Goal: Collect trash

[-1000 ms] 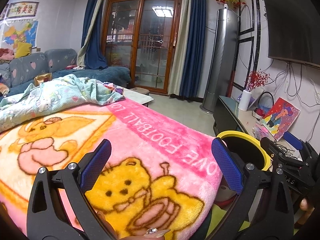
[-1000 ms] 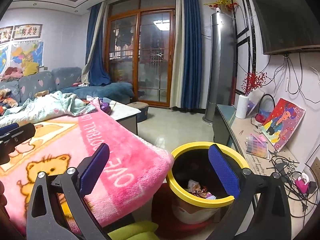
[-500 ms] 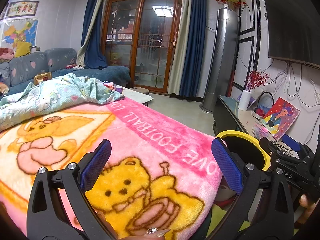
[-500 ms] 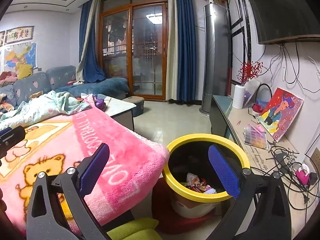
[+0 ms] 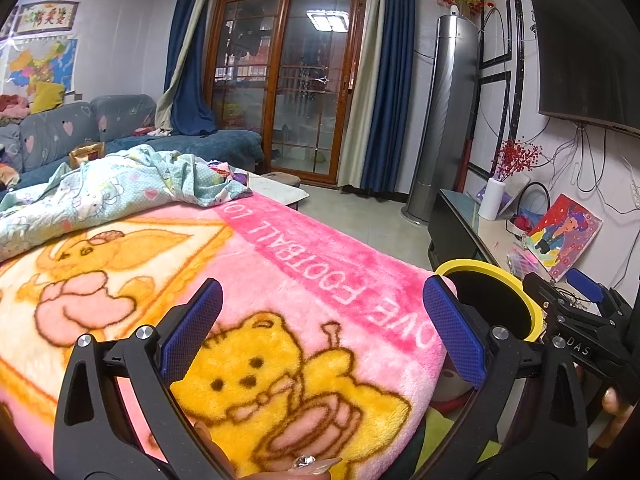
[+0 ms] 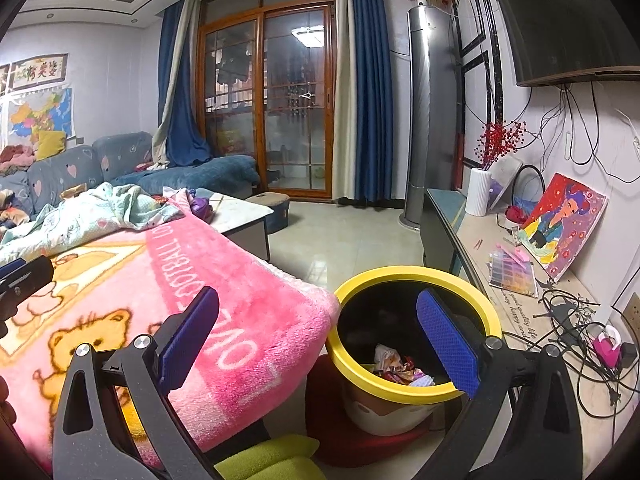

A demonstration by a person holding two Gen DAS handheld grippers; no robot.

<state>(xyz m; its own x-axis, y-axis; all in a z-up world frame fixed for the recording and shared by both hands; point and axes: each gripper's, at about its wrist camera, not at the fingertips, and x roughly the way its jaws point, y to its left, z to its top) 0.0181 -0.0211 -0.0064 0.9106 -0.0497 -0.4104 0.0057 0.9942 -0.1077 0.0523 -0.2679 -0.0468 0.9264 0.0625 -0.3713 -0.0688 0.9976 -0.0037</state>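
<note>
Right wrist view: fuzzy pink blanket with yellow bear print (image 6: 224, 304) fills lower left. Round yellow-rimmed trash bin (image 6: 414, 390) stands on the floor just beside the blanket's edge, below the right gripper (image 6: 316, 332), whose jaws are spread wide with nothing between them; its right blue pad overlaps the bin mouth. Crumpled wrappers (image 6: 396, 368) lie at the bin bottom. Left wrist view: left gripper (image 5: 320, 328) hovers over the blanket (image 5: 280, 264), jaws wide apart, empty. Bin rim (image 5: 532, 308) shows beyond its right finger, near the right gripper (image 5: 576, 296).
</note>
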